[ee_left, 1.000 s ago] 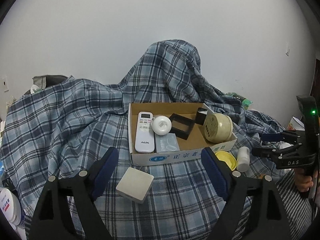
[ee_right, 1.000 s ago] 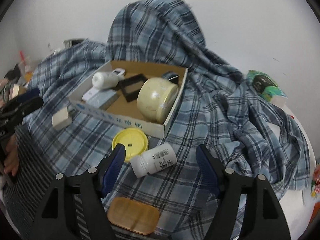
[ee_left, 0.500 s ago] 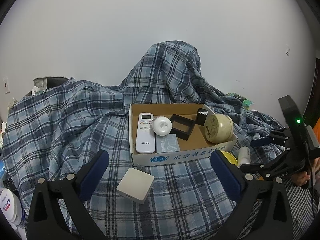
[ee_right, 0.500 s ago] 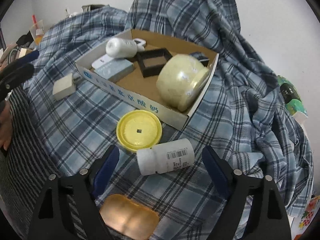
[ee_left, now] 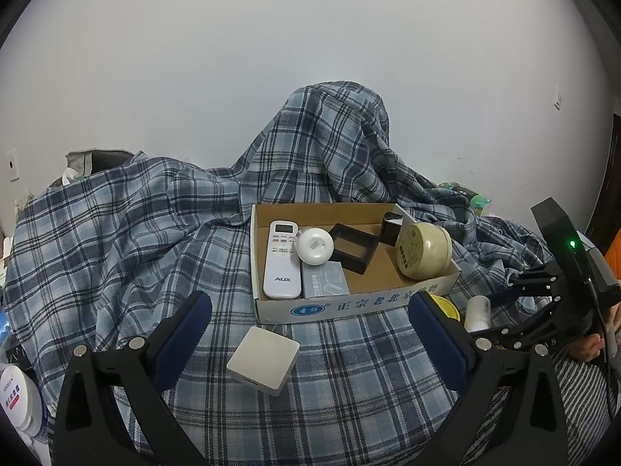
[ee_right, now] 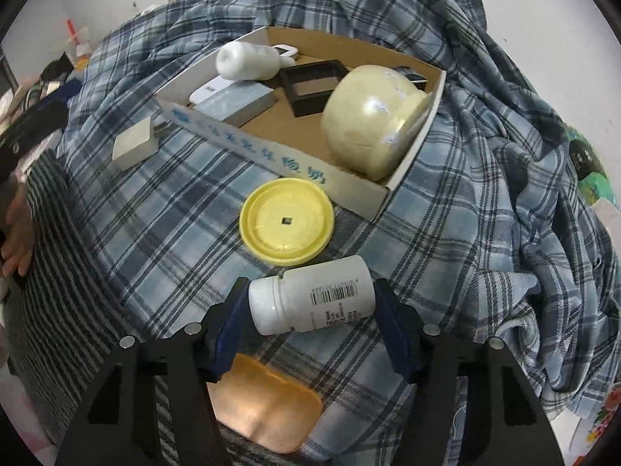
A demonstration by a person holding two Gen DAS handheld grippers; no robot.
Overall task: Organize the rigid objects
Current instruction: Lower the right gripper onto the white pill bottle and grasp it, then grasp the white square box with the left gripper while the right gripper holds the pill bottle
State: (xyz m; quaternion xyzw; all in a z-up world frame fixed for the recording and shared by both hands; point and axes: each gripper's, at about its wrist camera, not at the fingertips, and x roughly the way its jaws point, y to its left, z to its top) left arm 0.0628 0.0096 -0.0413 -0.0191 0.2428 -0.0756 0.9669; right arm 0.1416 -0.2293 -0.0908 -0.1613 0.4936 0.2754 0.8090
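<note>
Between the blue pads of the right tongs (ee_right: 310, 310): 1 white plastic bottle (ee_right: 312, 299), lying on its side on the plaid cloth (ee_right: 485, 202), cap toward the left pad, barcode label facing up; small print unreadable. Tongs bracket the bottle at both ends; cannot tell whether the pads press it or merely flank it.

Just beyond the bottle: 1 yellow round lid (ee_right: 286, 220), flat, beside the cardboard box (ee_left: 349, 306), whose front wall carries blue Chinese characters and an oval logo.

Inside the box: 1 white remote (ee_left: 282, 260) marked "AUX"; 1 white round device (ee_left: 314, 246); 1 grey packet (ee_left: 325, 280); 1 black square frame (ee_left: 354, 248); 1 cream jar (ee_left: 424, 250), tipped on its side.

Before the box: 1 white square block (ee_left: 263, 359).

Left tongs (ee_left: 310, 343): released, spread wide, level, hovering above the block.
</note>
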